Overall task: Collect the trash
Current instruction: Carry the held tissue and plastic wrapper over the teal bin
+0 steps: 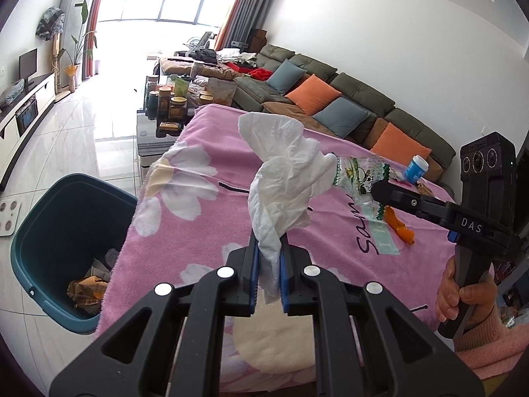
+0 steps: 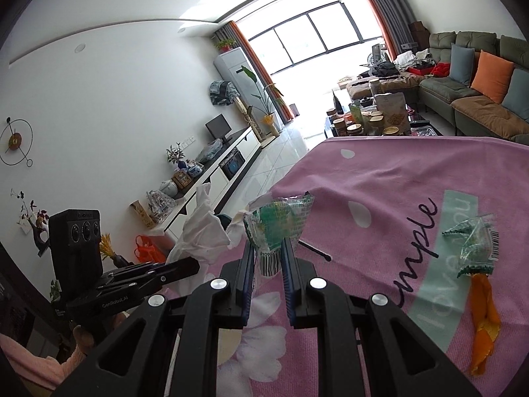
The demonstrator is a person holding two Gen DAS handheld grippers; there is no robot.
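My left gripper (image 1: pixel 268 248) is shut on a crumpled white tissue (image 1: pixel 284 172), held above the pink flowered blanket (image 1: pixel 205 225). A teal trash bin (image 1: pixel 62 218) with wrappers inside stands on the floor at the left, beside the blanket's edge. My right gripper (image 2: pixel 267 258) is shut on a clear green-printed snack wrapper (image 2: pixel 277 221); the left wrist view shows that wrapper (image 1: pixel 360 175) just right of the tissue. In the right wrist view the tissue (image 2: pixel 201 231) hangs at the left. On the blanket lie another clear green wrapper (image 2: pixel 476 244) and an orange peel (image 2: pixel 484 317).
A small blue bottle (image 1: pixel 417 168) rests at the blanket's far edge. Beyond it is a glass coffee table (image 1: pixel 165 112) crowded with jars and bags, and a green sofa (image 1: pixel 347 99) with orange and blue cushions. A white TV cabinet (image 2: pixel 211 185) lines the wall.
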